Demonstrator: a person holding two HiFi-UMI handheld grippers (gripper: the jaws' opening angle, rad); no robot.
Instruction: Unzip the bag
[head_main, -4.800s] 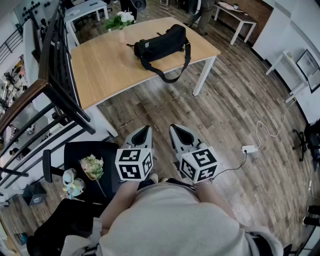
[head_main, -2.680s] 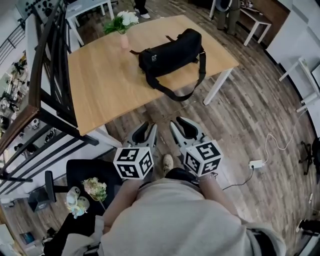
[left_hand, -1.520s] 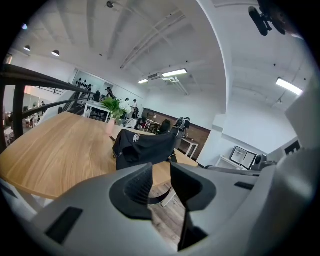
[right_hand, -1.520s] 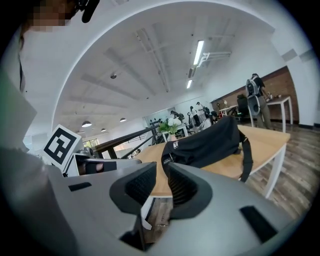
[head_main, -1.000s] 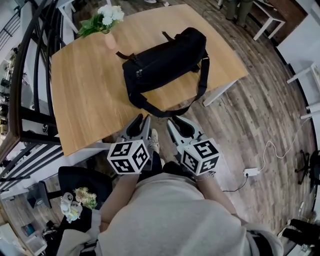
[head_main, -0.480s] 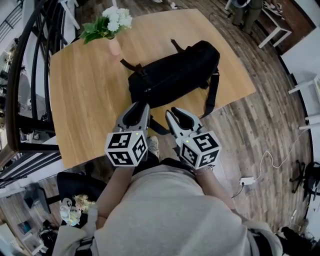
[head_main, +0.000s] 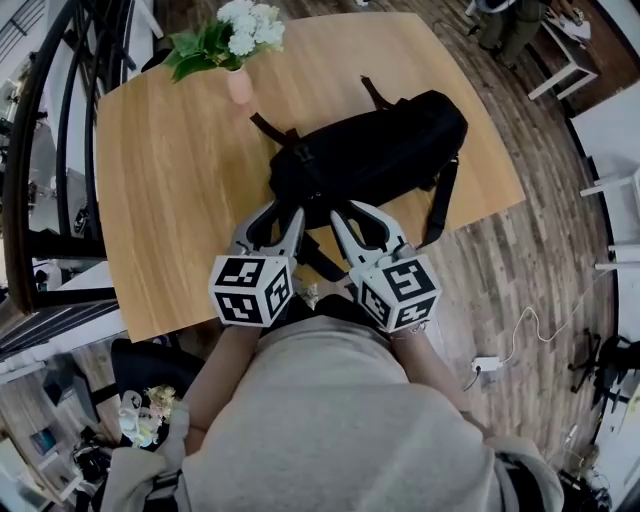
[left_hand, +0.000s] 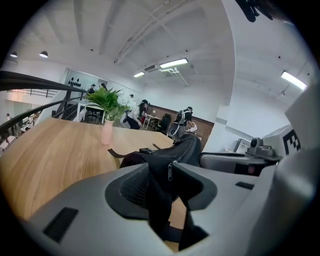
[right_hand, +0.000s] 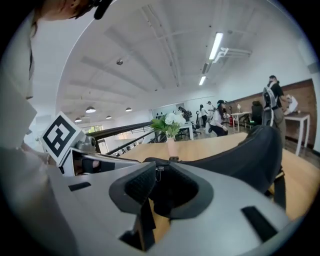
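Left gripper (head_main: 279, 214) and right gripper (head_main: 356, 212), jaws just opening, empty, bag (head_main: 385, 152) just ahead; closing early would miss the zipper pull (left_hand: 170, 171).

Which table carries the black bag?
The wooden table, which also bears the pink vase of flowers. The white-framed table at the head view's upper right stands apart from the bag.

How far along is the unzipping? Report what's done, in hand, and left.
Done: only the approach. The left gripper and right gripper sit at the near edge of the table, facing the black bag. In hand: both pairs of jaws have just been opening, with nothing gripped between them. Left: everything. The zipper pull hangs untouched and the bag looks closed.
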